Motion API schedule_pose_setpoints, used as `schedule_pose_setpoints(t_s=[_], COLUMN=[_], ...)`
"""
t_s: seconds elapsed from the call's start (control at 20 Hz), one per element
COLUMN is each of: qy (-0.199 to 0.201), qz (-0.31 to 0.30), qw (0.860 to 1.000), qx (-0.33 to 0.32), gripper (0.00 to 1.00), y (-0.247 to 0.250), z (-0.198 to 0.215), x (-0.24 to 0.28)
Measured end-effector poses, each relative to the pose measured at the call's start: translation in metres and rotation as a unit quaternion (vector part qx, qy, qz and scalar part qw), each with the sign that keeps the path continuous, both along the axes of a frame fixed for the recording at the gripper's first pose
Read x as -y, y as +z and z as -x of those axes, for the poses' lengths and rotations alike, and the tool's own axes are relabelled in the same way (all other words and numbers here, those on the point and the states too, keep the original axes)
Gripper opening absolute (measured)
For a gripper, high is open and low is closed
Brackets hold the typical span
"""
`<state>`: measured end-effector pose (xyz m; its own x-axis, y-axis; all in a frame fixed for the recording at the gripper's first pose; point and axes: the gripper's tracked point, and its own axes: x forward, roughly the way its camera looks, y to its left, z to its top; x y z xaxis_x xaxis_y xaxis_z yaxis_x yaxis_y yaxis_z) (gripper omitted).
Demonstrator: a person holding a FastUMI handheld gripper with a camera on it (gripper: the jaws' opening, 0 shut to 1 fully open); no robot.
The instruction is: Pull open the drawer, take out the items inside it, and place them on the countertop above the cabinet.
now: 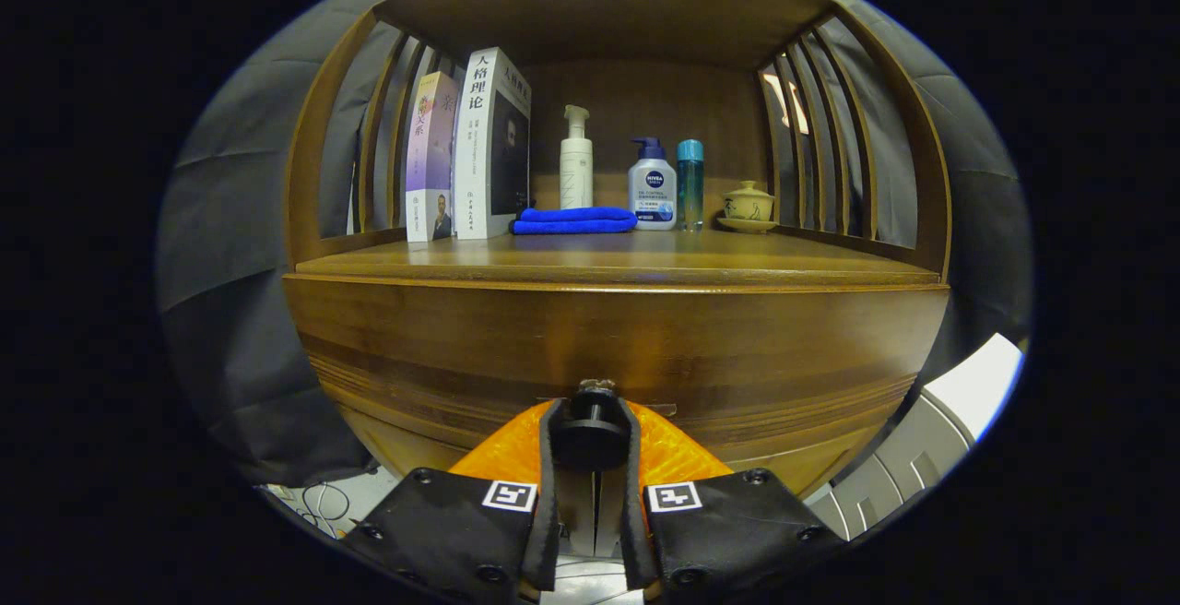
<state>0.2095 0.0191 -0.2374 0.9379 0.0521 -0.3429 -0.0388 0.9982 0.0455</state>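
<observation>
While clenched on the drawer knob (590,434), jaws grip it | drawer (608,347) front closed

So the drawer (608,347) is a dark brown wood front with grooved lines along the bottom, sitting right under the countertop's (645,259) front edge. Looks closed, or close to it. Its small dark round knob (591,430) is at the front's lower middle, clamped between the fingers.

gripper (590,434) fingers closed on drawer knob (590,439); drawer (737,347) front | countertop (645,259) above
</observation>
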Motion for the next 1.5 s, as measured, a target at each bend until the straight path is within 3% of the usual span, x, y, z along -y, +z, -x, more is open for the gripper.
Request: schedule_pose_setpoints(t_s=[0.85,1.5], qy=[0.005,0.042], qz=[0.005,0.017], qw=[1.000,0.999], qx=[-0.005,-0.011], gripper=[0.30,0.30], y=[0.004,0.004], z=[0.114,0.166], x=[0.002,-0.001])
